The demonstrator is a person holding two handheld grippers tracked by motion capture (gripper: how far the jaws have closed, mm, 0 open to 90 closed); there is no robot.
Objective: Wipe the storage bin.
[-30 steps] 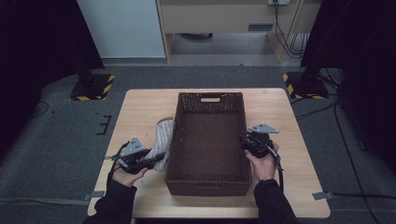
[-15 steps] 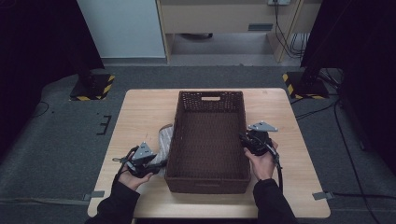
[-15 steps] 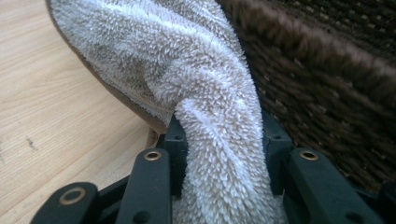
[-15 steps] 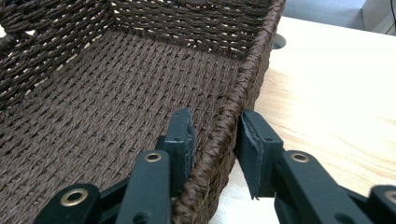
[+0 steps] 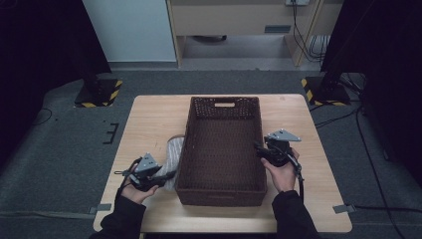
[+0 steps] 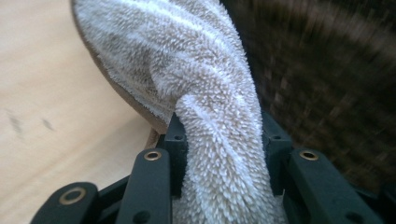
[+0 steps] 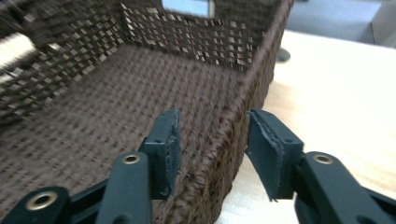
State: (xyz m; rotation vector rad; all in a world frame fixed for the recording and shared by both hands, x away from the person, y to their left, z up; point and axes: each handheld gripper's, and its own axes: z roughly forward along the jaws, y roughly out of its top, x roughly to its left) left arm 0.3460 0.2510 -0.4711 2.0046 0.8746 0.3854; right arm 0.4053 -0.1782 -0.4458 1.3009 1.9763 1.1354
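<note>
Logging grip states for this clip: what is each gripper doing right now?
Left gripper: shut on the towel.
Right gripper: jaws just opened, astride the basket wall, pads off it.

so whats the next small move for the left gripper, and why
Probably lift the towel up and over the basket wall. The left gripper is shut on the towel's end, which lies on the table beside the empty basket.

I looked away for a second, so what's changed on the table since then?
The left gripper, shut on the towel, has drawn back toward the person beside the basket. The right gripper has just been opening, its jaws now astride the basket's right wall without pressing it. The basket itself has stayed put.
</note>
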